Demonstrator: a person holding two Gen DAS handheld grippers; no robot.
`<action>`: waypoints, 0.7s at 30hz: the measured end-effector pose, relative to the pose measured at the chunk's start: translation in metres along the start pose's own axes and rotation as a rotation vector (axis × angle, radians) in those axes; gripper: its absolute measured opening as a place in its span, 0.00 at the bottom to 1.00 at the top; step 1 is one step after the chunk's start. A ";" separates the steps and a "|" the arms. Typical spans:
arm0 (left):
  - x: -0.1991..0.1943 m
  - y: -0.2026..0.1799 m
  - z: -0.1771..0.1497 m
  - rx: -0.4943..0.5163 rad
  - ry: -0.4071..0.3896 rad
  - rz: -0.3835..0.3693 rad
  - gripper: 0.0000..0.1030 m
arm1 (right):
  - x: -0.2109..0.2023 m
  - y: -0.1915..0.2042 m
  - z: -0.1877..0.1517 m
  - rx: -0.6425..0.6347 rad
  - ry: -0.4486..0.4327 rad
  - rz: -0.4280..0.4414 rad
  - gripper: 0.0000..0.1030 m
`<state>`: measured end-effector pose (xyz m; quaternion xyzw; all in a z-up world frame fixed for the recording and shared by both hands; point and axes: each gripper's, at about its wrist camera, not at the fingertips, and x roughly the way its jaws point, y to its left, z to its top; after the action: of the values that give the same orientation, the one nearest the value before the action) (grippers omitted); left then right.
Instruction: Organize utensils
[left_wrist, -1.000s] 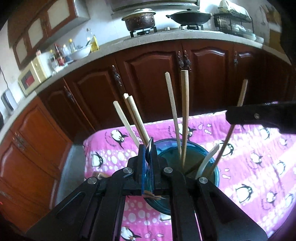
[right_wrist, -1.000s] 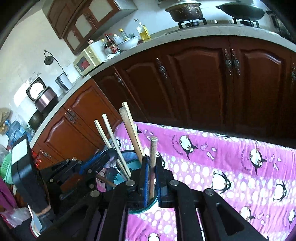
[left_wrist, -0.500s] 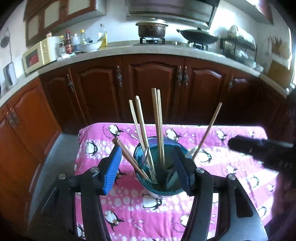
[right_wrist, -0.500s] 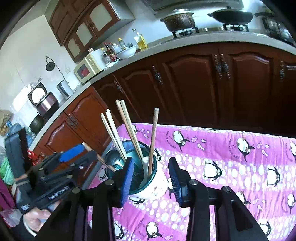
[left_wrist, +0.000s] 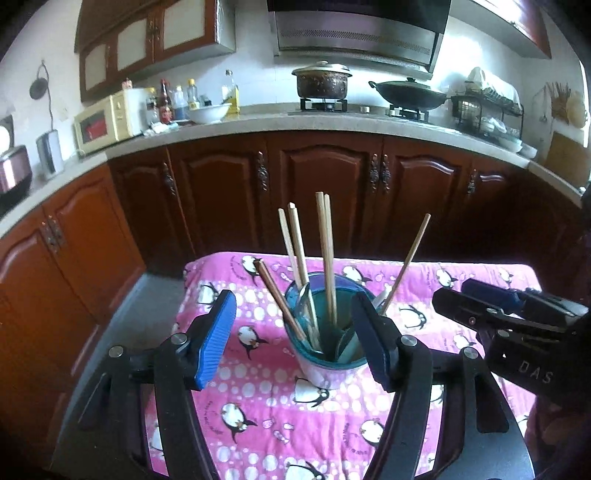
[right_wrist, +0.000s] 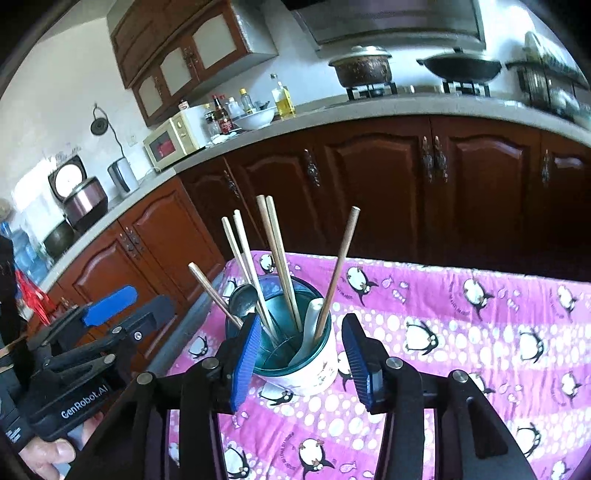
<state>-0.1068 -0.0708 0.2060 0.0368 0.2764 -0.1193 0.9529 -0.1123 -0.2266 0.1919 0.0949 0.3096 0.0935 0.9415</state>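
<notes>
Holding both tongs spread and empty: left tongs (left_wrist: 291, 345) and right tongs (right_wrist: 299, 360) each hang apart around the cup (right_wrist: 295, 354), not touching it. Cup stands on the pink penguin cloth (right_wrist: 461, 332) near the tabletop's left edge, holding chopsticks (right_wrist: 277, 254), a metal spoon (right_wrist: 243, 300) and a white spoon (right_wrist: 312, 325). No loose utensils visible on the cloth, so I judge the sorting basically done.

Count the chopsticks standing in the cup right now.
6: two pale ones at left, a taller pair in the middle, one leaning right, one darker leaning far left. Shorter ones may be hidden inside the cup.
</notes>
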 end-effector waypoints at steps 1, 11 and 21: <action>-0.002 0.000 -0.001 -0.006 -0.003 0.001 0.63 | -0.002 0.003 -0.001 -0.009 -0.006 -0.006 0.43; -0.015 0.009 -0.004 -0.040 -0.038 0.028 0.63 | -0.013 0.020 -0.003 -0.073 -0.037 -0.048 0.52; -0.023 0.011 -0.007 -0.059 -0.065 0.040 0.63 | -0.017 0.023 -0.003 -0.071 -0.043 -0.063 0.54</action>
<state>-0.1260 -0.0546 0.2125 0.0102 0.2482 -0.0932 0.9642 -0.1301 -0.2080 0.2043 0.0535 0.2884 0.0727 0.9532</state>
